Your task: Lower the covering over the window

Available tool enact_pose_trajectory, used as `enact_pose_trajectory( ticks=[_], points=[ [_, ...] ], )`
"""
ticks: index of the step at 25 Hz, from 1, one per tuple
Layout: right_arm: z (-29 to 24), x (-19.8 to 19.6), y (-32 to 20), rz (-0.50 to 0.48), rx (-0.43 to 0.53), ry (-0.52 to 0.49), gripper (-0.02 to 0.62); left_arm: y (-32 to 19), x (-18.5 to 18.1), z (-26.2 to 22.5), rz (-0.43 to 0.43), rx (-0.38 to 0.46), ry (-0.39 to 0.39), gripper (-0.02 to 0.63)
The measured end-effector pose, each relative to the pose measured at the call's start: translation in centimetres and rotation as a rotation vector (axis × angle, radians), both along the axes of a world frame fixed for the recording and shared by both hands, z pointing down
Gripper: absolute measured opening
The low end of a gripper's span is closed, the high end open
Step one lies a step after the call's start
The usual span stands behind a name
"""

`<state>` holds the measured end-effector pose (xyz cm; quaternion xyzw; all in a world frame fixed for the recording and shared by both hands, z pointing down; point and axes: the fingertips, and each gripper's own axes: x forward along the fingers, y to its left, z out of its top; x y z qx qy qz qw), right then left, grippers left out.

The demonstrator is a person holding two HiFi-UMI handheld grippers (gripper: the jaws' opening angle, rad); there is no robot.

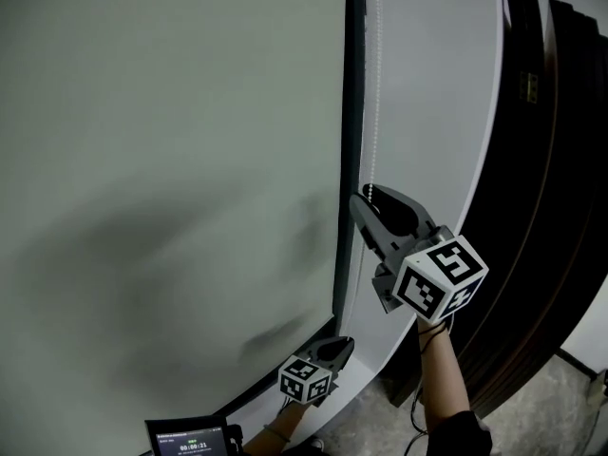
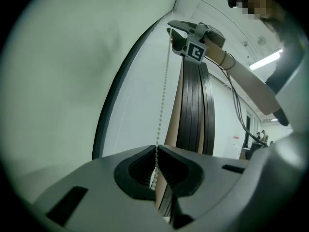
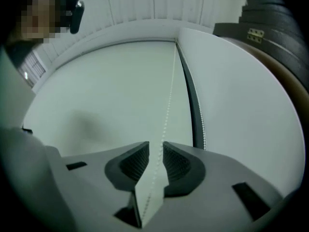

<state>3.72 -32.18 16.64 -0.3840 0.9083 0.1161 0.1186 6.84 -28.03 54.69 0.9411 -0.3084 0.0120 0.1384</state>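
The pale roller blind hangs down over the window inside a dark frame. A white bead chain hangs along the frame's right side. My right gripper is high on the chain. In the right gripper view its jaws stand slightly apart, with the chain running between them. My left gripper is lower, near the blind's bottom corner. In the left gripper view its tips meet on the chain, which rises to the right gripper.
A white wall strip lies right of the frame, then stacked dark panels with a hinge. A small screen shows at the bottom left. Grey floor is at the bottom right. A second chain strand runs by the frame.
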Motion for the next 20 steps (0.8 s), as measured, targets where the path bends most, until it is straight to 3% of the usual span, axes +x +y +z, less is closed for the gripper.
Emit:
enact_pose_trajectory(
  ticks=[2, 5, 7, 12, 15, 16, 20],
  points=[
    [-0.4, 0.0, -0.1, 0.043, 0.022, 0.025, 0.038, 0.2, -0.1, 0.1, -0.002, 0.000, 0.004, 0.011],
    [-0.2, 0.2, -0.1, 0.029, 0.001, -0.027, 0.023, -0.1, -0.4, 0.4, -0.007, -0.007, -0.004, 0.011],
    [1.1, 0.4, -0.4, 0.032, -0.037, -0.035, 0.021, 0.2, -0.6, 1.9, 0.001, -0.046, -0.055, 0.011],
    [9.6, 0.2, -0.6, 0.039, -0.185, -0.067, 0.021, 4.8, -2.4, 9.3, 0.003, -0.236, -0.169, 0.011],
    [16.4, 0.2, -1.7, 0.099, -0.247, -0.042, 0.021, 6.3, -3.7, 13.9, 0.026, -0.270, -0.294, 0.011],
    [18.6, 0.1, -1.8, 0.116, -0.267, -0.030, 0.021, 6.6, -4.2, 14.5, 0.019, -0.271, -0.291, 0.011],
    [26.8, -0.3, -1.2, 0.148, -0.379, 0.032, 0.021, 5.3, -5.6, 12.4, -0.059, -0.248, -0.144, 0.015]
  ],
)
